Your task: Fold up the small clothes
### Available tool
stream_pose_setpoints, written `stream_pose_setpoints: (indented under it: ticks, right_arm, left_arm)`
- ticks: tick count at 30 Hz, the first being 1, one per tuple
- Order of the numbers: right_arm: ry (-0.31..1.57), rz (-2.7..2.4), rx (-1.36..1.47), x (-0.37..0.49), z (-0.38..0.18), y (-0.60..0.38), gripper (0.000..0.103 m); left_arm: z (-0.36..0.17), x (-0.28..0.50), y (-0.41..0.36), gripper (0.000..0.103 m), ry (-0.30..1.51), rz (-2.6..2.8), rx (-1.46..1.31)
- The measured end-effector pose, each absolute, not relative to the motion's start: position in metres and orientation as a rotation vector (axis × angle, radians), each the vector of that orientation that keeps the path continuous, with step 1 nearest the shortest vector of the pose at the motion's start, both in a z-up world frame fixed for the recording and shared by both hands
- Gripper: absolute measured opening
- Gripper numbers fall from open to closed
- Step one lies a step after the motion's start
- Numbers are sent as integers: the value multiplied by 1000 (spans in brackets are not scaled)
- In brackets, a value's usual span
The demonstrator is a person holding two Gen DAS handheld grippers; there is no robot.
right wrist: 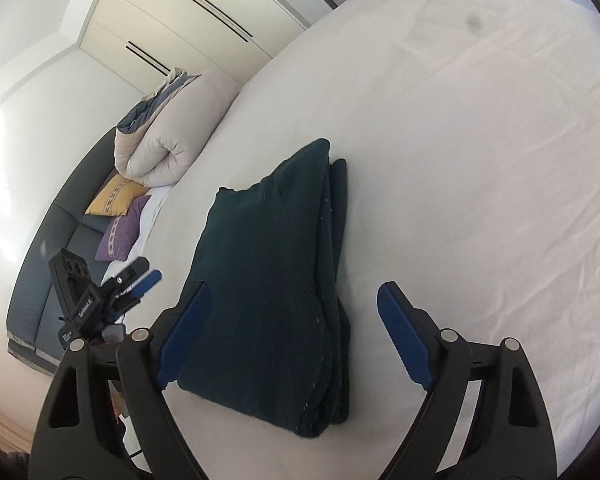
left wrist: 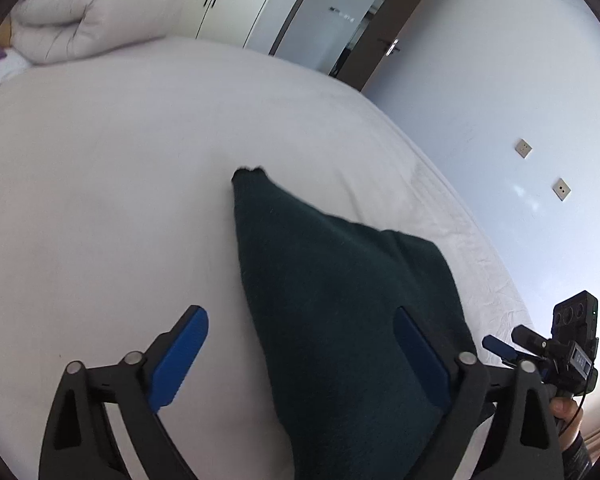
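A dark green knitted garment [left wrist: 340, 304] lies folded in a thick stack on the white bed sheet [left wrist: 120, 200]; it also shows in the right wrist view [right wrist: 272, 292]. My left gripper [left wrist: 300, 344] is open, its blue pads straddling the garment's near left edge just above it. My right gripper [right wrist: 292, 328] is open, straddling the near end of the stack, holding nothing. The right gripper shows at the lower right of the left wrist view [left wrist: 496, 346], and the left gripper at the left of the right wrist view [right wrist: 148, 278].
A rolled beige duvet [right wrist: 172, 136] lies at the head of the bed, with yellow [right wrist: 116, 196] and purple [right wrist: 120, 232] cushions against a dark headboard [right wrist: 48, 272]. Wardrobe doors [right wrist: 188, 16], a door [left wrist: 340, 24] and a wall with sockets [left wrist: 524, 148] surround the bed.
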State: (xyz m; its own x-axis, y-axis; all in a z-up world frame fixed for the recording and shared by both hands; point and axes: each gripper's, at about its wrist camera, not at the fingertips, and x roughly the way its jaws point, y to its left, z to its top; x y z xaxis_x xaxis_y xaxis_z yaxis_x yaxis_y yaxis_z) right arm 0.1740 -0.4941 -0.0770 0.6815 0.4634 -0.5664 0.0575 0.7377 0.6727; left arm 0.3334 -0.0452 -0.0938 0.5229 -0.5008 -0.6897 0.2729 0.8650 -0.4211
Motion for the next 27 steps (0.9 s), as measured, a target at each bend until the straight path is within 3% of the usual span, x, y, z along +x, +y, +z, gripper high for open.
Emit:
stream_pose_setpoints:
  ticks: [2, 3, 6, 9, 10, 11, 14, 16, 18, 27]
  right_arm:
    - [847, 238, 741, 193, -83, -498, 86]
    - [869, 241, 759, 203, -87, -500, 84]
    - [917, 259, 771, 231, -96, -494, 78]
    - [988, 261, 708, 250, -107, -485, 53]
    - [1006, 255, 693, 254, -109, -482, 40]
    - [1023, 250, 688, 261, -112, -477, 35]
    - [1042, 229, 668, 266, -116, -472, 28]
    - [1044, 212, 642, 267, -112, -464, 23]
    - [1034, 197, 610, 265, -104, -457, 22]
    - [988, 266, 522, 204, -33, -403, 21]
  left_arm:
    - [-113, 340, -41, 83, 991, -482, -346]
    - [-119, 341, -43, 72, 1021, -490, -368]
    - [-134, 339, -61, 69, 1087, -531, -366]
    - [-139, 343, -79, 70, 1135, -545, -345]
    - [-142, 343, -83, 70, 1143, -540, -332]
    - [-142, 344, -86, 68, 1144, -535, -320]
    - [-139, 343, -88, 51, 1150, -524, -319]
    - [-133, 339, -88, 43, 1146, -525, -309]
    - [-125, 333, -85, 41, 1141, -526, -303]
    - [-66, 265, -42, 40, 1070, -514, -264]
